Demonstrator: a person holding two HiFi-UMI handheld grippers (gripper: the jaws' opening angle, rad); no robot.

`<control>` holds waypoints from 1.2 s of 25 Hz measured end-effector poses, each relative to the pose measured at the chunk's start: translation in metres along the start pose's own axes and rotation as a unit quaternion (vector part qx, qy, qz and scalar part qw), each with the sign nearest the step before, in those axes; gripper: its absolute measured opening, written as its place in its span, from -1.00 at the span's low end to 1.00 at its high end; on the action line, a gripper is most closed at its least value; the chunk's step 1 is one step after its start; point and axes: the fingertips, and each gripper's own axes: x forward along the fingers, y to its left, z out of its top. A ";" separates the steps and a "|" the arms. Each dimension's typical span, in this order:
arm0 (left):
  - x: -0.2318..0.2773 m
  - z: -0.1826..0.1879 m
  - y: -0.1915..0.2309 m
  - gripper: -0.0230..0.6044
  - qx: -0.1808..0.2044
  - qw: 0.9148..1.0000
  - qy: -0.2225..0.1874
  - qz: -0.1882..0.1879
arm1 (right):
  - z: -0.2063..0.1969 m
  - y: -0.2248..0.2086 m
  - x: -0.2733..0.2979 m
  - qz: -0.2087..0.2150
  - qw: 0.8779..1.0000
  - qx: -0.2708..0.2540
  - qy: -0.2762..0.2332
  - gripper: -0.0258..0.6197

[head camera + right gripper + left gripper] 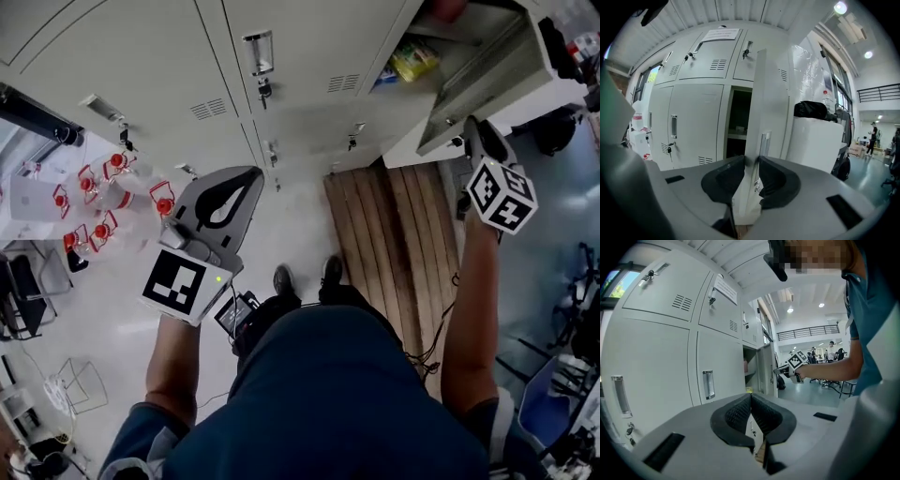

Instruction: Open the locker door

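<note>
- Right tool (pixel 751 160) is closed on the free edge of the locker door (pixel 761 103). The edge sits right between the two pads, just under the door's little metal handle (pixel 764 143).
- The door is already swung partway out, standing upright, so you can see into the dark compartment (pixel 737 117) to its left. There's a shelf (pixel 736 136) in there, and from the head view something yellow (pixel 412 58) is sitting inside.
- Left tool (pixel 751 397) is closed with nothing in it, pad tips touching. It's held off to the left, well apart from the open door, and points toward the closed lockers (pixel 656 357).
- From the left gripper view you can see the person's right arm (pixel 834 366) stretched out toward the open door.
- Just right of the door in the right gripper view there's a white box (pixel 815 140) with a black bag (pixel 811 108) on top.
- Head view: the person's shoes (pixel 281 278) are on the floor in front of the lockers, next to a wooden pallet (pixel 394 234) that lies below the open locker.
- Over on the left there's a bunch of clear bottles with red caps (pixel 112 187).
</note>
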 end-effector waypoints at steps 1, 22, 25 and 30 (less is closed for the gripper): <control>0.000 0.002 -0.002 -0.87 0.003 1.000 -0.002 -0.004 | -0.004 -0.008 -0.007 -0.007 1.000 0.003 0.004 -0.58; -0.039 0.065 -0.033 -0.87 0.057 0.995 -0.070 -0.034 | 0.021 -0.038 -0.112 -0.006 0.999 0.031 -0.016 -0.77; -0.042 0.073 -0.036 -0.87 0.063 0.994 -0.075 -0.039 | 0.039 -0.013 -0.139 0.024 0.998 0.031 -0.042 -0.77; -0.046 0.081 -0.041 -0.87 0.069 0.993 -0.080 -0.048 | 0.065 0.024 -0.178 0.072 0.994 0.029 -0.079 -0.77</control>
